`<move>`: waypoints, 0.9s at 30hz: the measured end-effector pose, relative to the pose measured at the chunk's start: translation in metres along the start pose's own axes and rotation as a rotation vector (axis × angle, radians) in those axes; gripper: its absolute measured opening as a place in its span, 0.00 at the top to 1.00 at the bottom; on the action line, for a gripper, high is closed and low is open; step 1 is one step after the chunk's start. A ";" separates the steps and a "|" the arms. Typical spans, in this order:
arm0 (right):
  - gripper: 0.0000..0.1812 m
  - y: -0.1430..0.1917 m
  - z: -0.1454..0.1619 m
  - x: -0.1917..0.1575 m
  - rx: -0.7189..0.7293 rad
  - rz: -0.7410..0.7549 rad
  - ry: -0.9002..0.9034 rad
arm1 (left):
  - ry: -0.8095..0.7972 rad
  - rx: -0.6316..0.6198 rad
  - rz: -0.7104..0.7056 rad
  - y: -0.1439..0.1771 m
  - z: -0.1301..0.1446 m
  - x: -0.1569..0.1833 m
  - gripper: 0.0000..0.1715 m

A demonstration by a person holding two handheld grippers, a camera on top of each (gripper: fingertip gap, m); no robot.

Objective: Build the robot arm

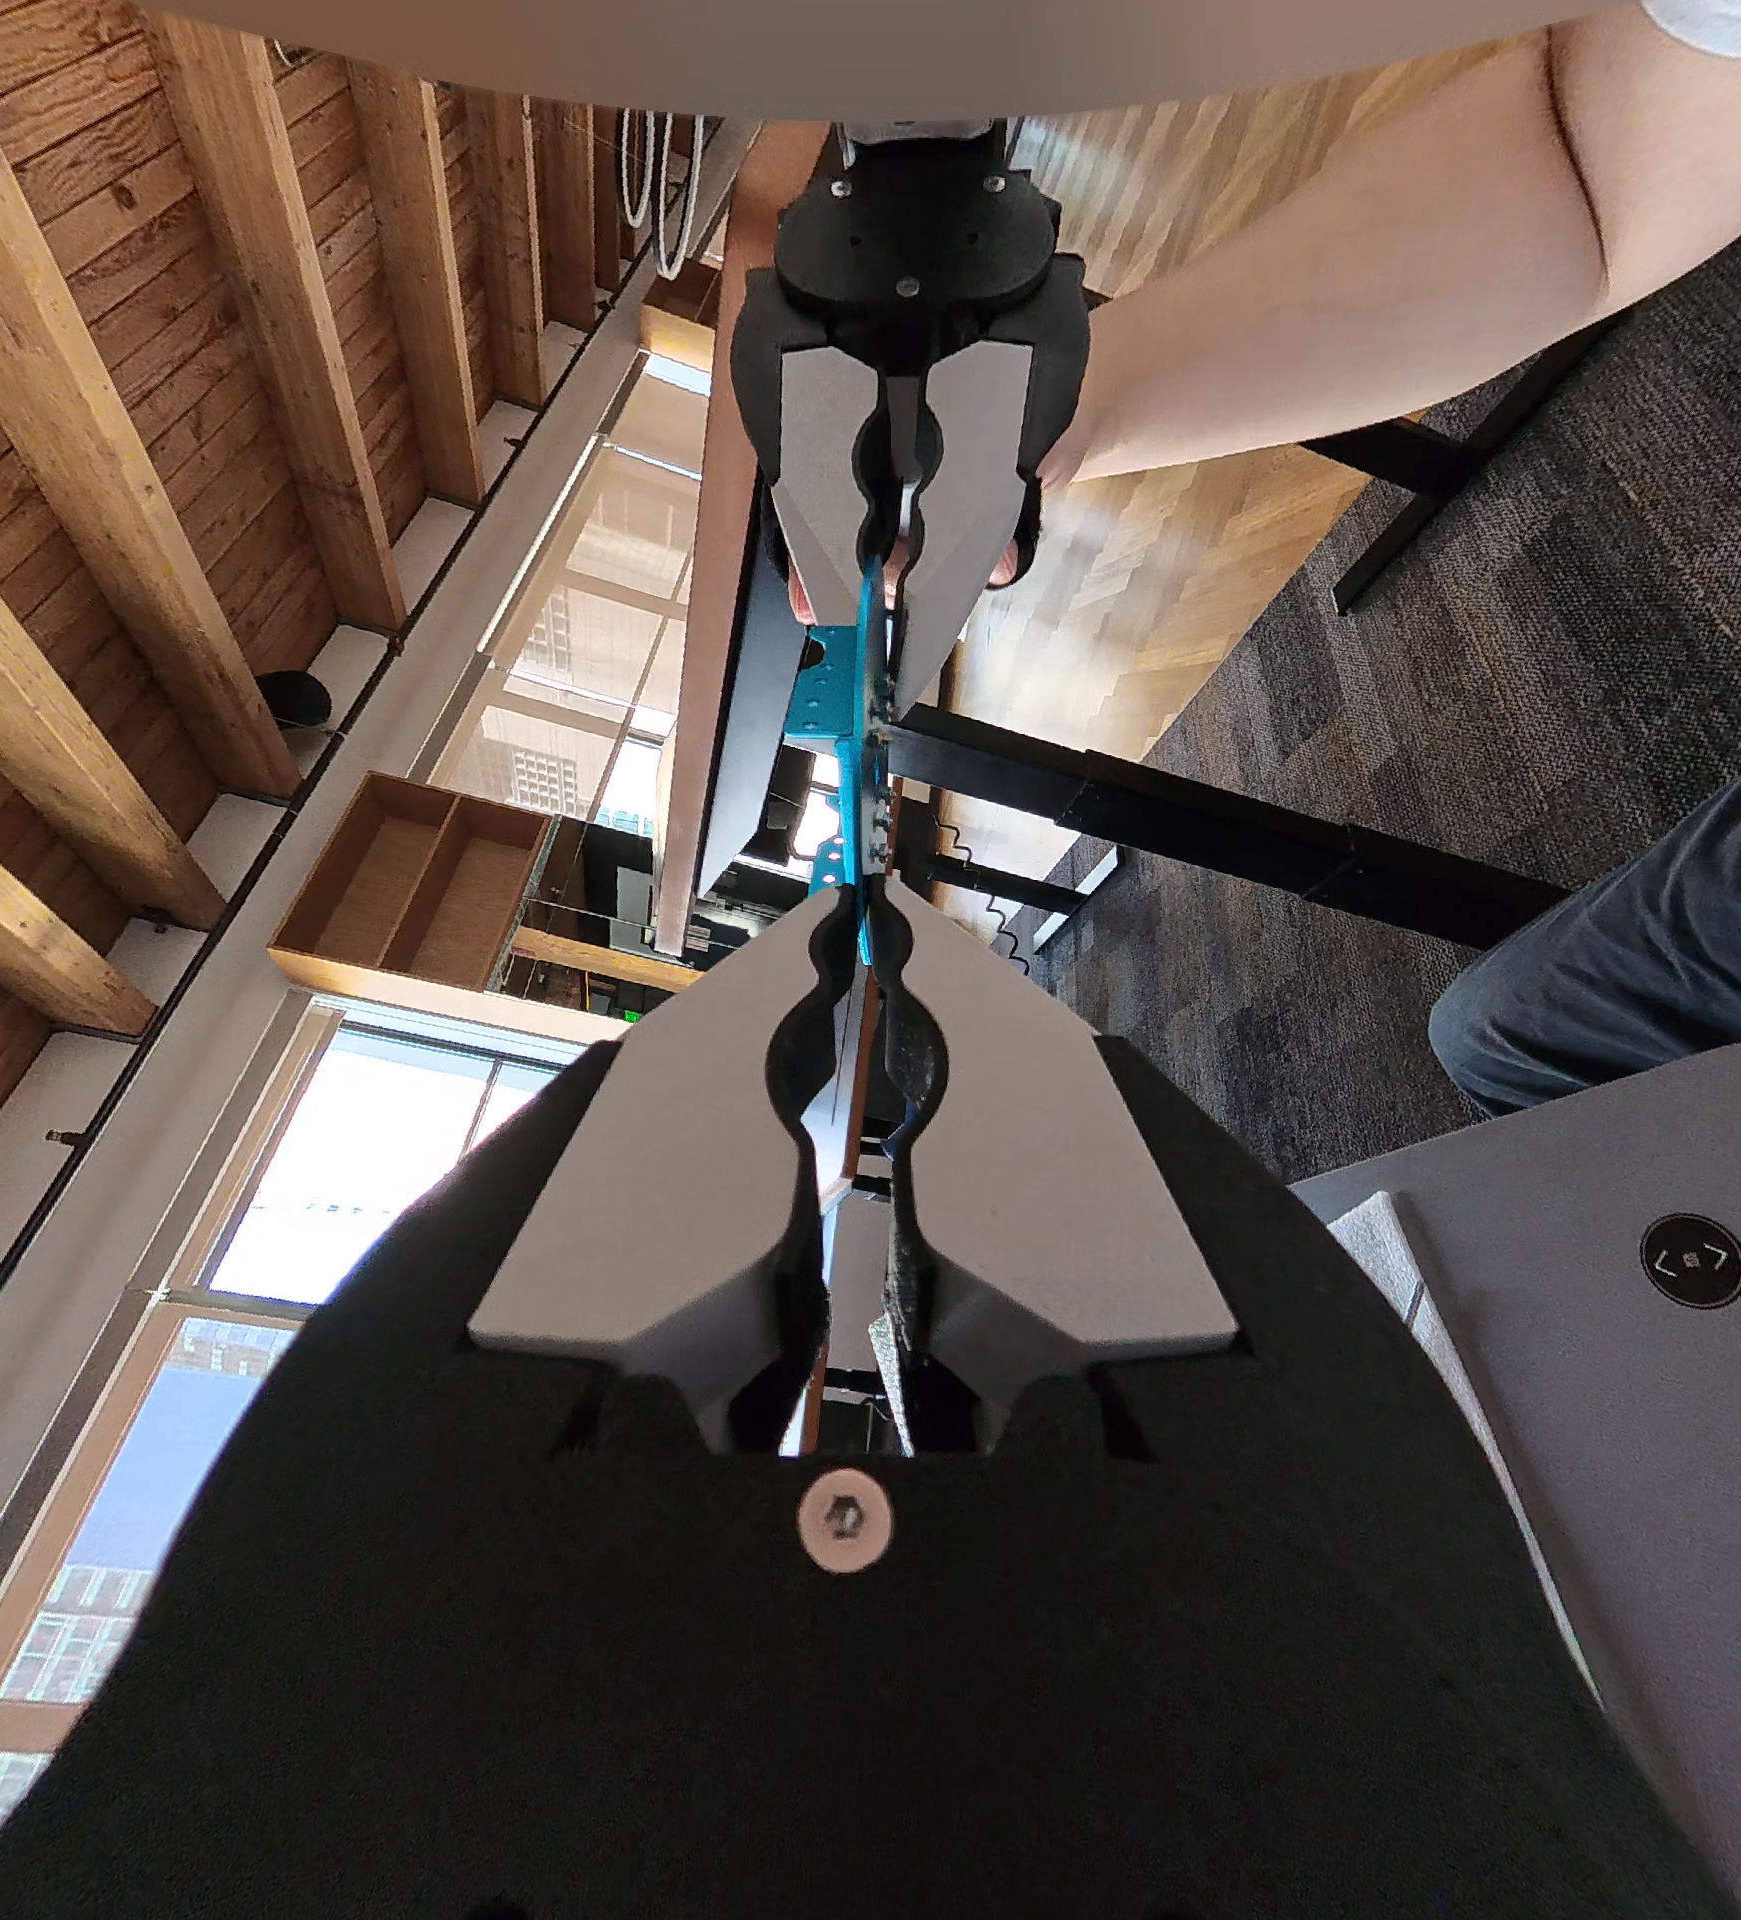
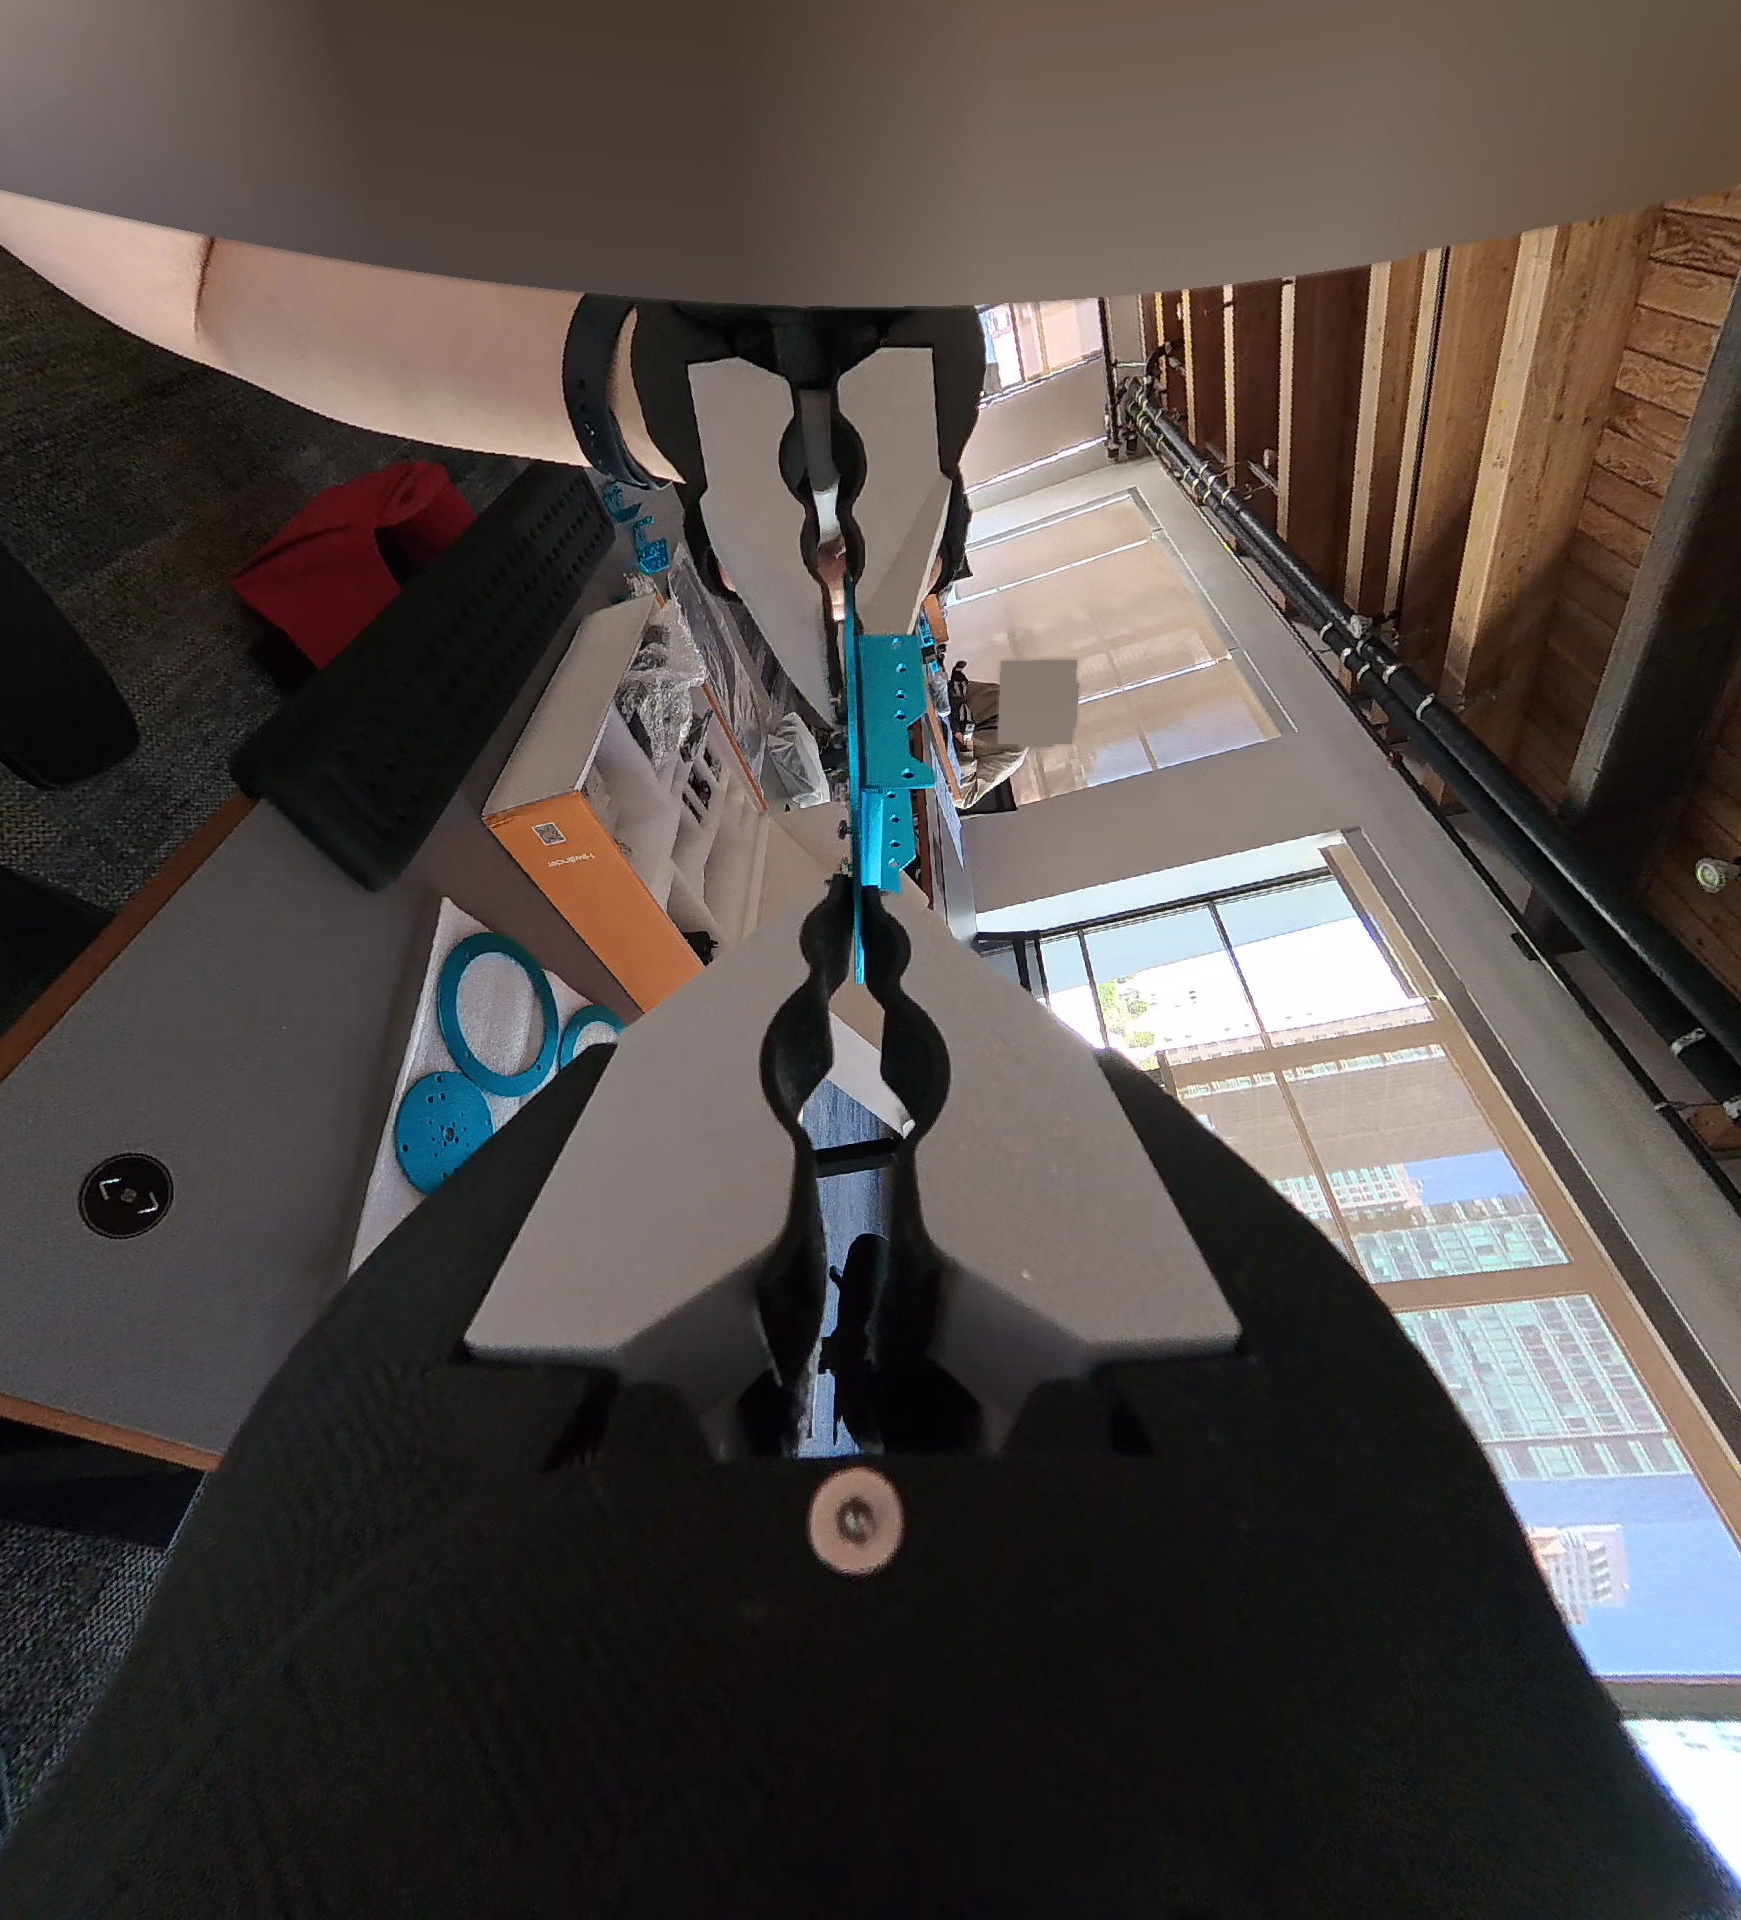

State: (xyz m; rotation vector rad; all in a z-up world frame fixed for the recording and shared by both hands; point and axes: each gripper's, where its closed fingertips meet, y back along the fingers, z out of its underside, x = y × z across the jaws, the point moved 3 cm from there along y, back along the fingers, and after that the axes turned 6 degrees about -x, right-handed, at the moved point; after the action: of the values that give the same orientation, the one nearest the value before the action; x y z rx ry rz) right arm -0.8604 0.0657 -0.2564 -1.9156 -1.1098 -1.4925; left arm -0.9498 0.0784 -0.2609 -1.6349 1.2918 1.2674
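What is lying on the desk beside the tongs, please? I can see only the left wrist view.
Observer: A blue ring and a blue disc lie on a white foam sheet on the grey desk.
Operator: Thank you. Is anything behind that sheet?
Observer: An orange box stands at its far edge.
Operator: And is there anything on the floor?
Observer: A red cloth lies on the carpet beyond the desk.
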 end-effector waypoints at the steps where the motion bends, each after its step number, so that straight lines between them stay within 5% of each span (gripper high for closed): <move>1: 1.00 0.000 0.000 0.000 0.003 0.001 0.004 | 0.003 0.006 0.000 0.001 -0.001 0.000 1.00; 12: 1.00 0.007 -0.002 -0.007 0.054 -0.021 0.017 | 0.128 0.059 0.048 0.007 0.003 0.002 0.82; 27: 1.00 0.011 -0.001 -0.053 0.135 -0.027 0.175 | -0.091 0.031 0.198 -0.002 -0.014 0.059 0.85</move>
State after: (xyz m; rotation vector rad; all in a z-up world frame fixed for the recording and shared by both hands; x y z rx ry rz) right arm -0.8569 0.0423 -0.3052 -1.6524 -1.1298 -1.5258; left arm -0.9419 0.0486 -0.3132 -1.4379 1.4373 1.4147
